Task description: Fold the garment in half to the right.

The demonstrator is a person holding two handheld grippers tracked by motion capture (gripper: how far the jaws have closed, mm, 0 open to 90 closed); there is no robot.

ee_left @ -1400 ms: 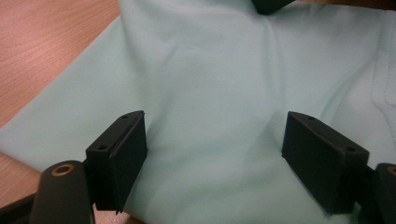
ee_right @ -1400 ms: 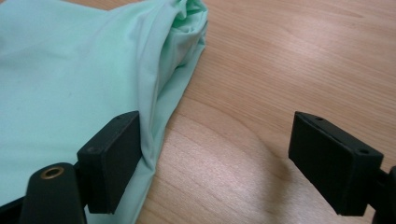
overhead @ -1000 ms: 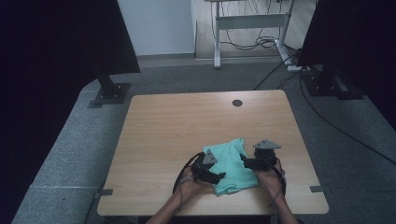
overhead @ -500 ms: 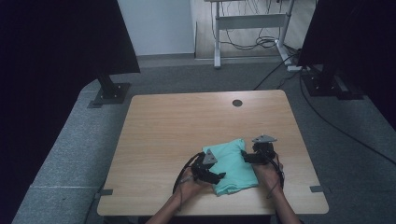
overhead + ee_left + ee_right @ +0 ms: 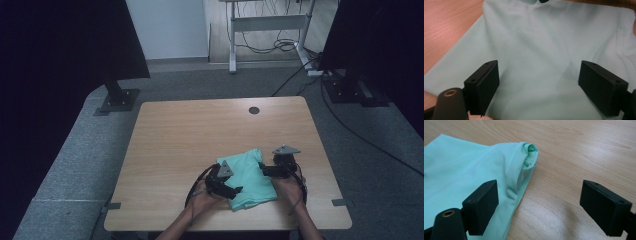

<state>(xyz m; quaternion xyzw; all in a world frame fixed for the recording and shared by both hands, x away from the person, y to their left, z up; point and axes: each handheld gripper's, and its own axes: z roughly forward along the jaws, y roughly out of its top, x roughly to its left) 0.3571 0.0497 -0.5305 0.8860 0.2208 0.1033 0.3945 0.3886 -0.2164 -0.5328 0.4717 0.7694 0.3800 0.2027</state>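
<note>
Little had shifted: left tongs (image 5: 539, 82) had just widened, released over the folded mint cloth (image 5: 247, 177); right tongs (image 5: 540, 205), released, straddled its edge on the table (image 5: 190, 135), seemingly to smooth it.

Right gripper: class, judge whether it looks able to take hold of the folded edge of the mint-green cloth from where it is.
Probably yes. The right gripper stands open beside the folded mint-green cloth, one of its fingers already over the fold, and only bare wooden table lies around it.

Bare table (image 5: 190, 135) lies open beyond the folded cloth (image 5: 247, 177) (nothing else).
</note>
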